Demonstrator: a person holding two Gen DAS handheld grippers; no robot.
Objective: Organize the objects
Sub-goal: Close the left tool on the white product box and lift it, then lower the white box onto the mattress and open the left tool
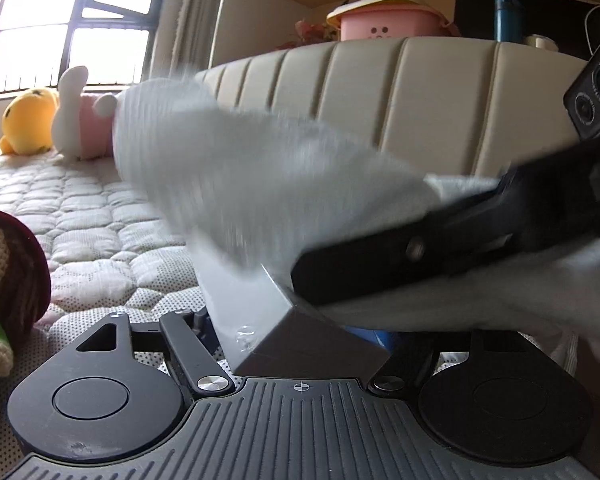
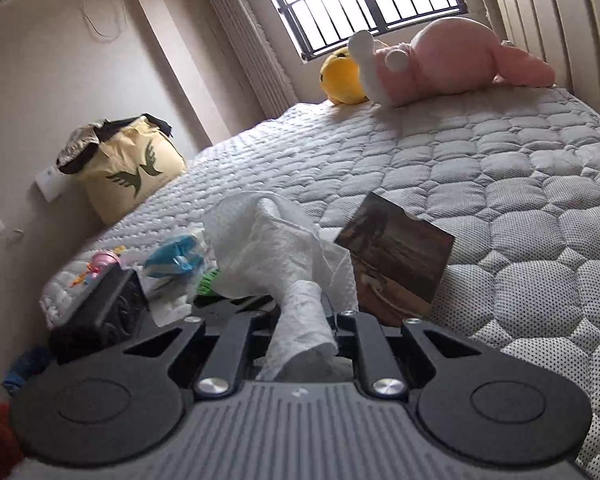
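In the left wrist view, a grey box (image 1: 268, 320) sits tilted between the jaws of my left gripper (image 1: 300, 316), which is shut on it. The fingertips are hidden behind it. A white tissue (image 1: 236, 176), blurred, rises from the box towards the upper left. My right gripper (image 1: 440, 248) reaches in from the right across the tissue. In the right wrist view, my right gripper (image 2: 304, 316) is shut on a twisted strand of the white tissue (image 2: 276, 248). A brown picture-printed box (image 2: 400, 256) stands tilted just right of it.
All of this is over a quilted grey mattress (image 2: 500, 168). A yellow plush (image 2: 340, 76) and a pink plush (image 2: 452, 60) lie by the padded headboard (image 1: 400, 96). A crochet doll (image 1: 4, 280) is at the near left. A yellow bag (image 2: 128, 168) and small toys (image 2: 172, 260) sit along the wall.
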